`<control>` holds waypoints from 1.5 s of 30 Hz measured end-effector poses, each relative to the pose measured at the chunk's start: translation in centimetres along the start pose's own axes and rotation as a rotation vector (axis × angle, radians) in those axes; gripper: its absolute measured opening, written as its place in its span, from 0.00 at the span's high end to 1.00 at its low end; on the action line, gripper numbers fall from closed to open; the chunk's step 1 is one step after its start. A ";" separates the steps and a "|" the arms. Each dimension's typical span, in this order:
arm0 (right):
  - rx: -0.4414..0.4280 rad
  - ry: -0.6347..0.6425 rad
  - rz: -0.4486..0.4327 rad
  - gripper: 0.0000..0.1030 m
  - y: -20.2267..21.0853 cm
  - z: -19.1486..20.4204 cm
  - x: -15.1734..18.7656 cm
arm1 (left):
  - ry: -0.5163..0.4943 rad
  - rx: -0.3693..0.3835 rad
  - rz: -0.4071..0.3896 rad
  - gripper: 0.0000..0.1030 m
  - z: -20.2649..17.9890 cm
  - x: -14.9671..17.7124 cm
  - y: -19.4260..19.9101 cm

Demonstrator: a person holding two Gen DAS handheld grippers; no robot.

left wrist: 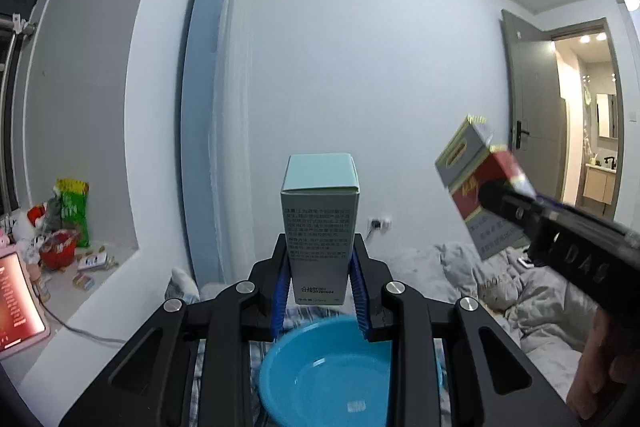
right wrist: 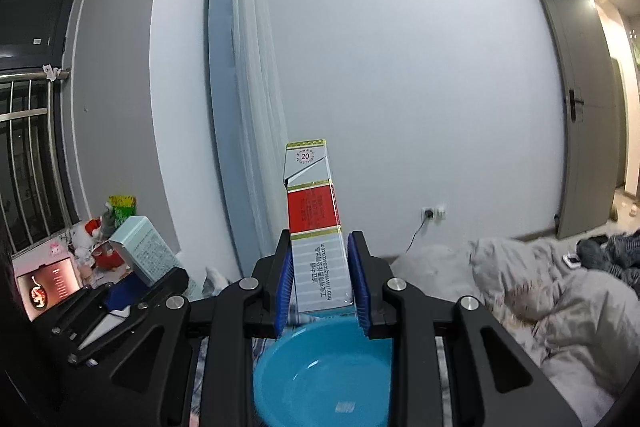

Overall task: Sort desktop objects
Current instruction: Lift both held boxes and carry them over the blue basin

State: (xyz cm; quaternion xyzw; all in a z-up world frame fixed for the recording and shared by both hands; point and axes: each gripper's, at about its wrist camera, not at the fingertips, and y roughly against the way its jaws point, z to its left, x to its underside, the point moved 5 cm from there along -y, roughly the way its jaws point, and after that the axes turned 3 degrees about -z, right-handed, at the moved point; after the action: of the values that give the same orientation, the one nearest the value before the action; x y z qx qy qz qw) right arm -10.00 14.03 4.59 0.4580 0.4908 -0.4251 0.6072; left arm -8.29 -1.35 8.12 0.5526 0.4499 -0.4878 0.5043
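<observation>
Jaws clamped: left gripper (left wrist: pixel 320 291) on pale green box (left wrist: pixel 319 223), right gripper (right wrist: pixel 320 287) on red-and-white carton (right wrist: pixel 318 227), both above blue bowl (left wrist: pixel 324 375)

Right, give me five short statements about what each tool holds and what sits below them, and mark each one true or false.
1. The left tool is shut on a pale green box. True.
2. The right tool is empty. False: it is shut on a red and white cigarette pack.
3. A blue basin shows below both tools. True.
4. The blue basin already holds both boxes. False: what shows of its inside is bare, and both boxes are held up in the tools.
5. The pale green box stands upright between the left tool's blue pads. True.
</observation>
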 end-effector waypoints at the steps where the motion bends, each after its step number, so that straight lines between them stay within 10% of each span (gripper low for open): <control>1: -0.001 0.005 -0.007 0.76 -0.1 -0.1 0.2 | -0.002 -0.005 -0.016 0.71 0.1 -0.2 0.0; 19: 0.030 0.021 0.000 0.76 -1.4 -3.2 7.4 | 0.008 0.024 -0.018 0.71 0.5 5.1 -1.5; 45: 0.039 -0.061 0.354 0.76 -11.0 -6.3 16.8 | 0.092 0.060 0.518 0.71 0.6 21.5 -18.0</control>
State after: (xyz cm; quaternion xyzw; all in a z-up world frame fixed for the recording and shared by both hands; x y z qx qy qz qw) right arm -19.34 16.63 -14.15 0.5357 0.3757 -0.3347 0.6782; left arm -23.57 -0.29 -15.40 0.6854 0.3014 -0.3300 0.5749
